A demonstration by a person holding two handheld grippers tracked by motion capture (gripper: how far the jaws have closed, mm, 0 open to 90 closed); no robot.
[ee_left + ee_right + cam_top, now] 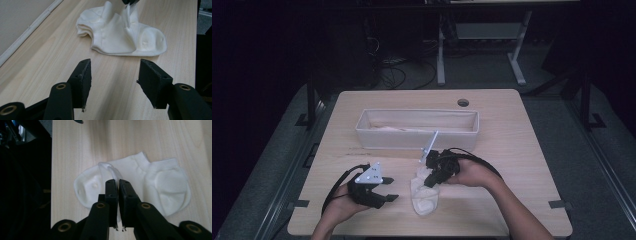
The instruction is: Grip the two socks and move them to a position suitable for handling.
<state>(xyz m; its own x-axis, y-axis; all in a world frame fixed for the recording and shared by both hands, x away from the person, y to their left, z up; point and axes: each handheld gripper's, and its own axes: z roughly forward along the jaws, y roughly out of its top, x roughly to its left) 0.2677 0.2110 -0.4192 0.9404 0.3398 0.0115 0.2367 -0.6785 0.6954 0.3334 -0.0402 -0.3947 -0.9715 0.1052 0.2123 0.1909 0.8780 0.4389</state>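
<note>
A white ankle sock (424, 199) lies flat on the wooden table (512, 150), near its front edge at the middle. My right gripper (428, 183) comes down on it from the right and is shut on a raised fold of the sock (111, 170); in the right gripper view the jaws (118, 185) stand almost together with thin fabric between them. The rest of the sock (165, 182) spreads out on the table. My left gripper (391, 189) rests to the sock's left, open, with nothing between its pads (113, 80). In that view the sock (120, 40) lies ahead of the jaws.
A long white fabric bin (417, 136) stands across the middle of the table behind both grippers. A cable hole (463, 102) sits near the far edge. Desk legs and cables fill the dark floor beyond the table.
</note>
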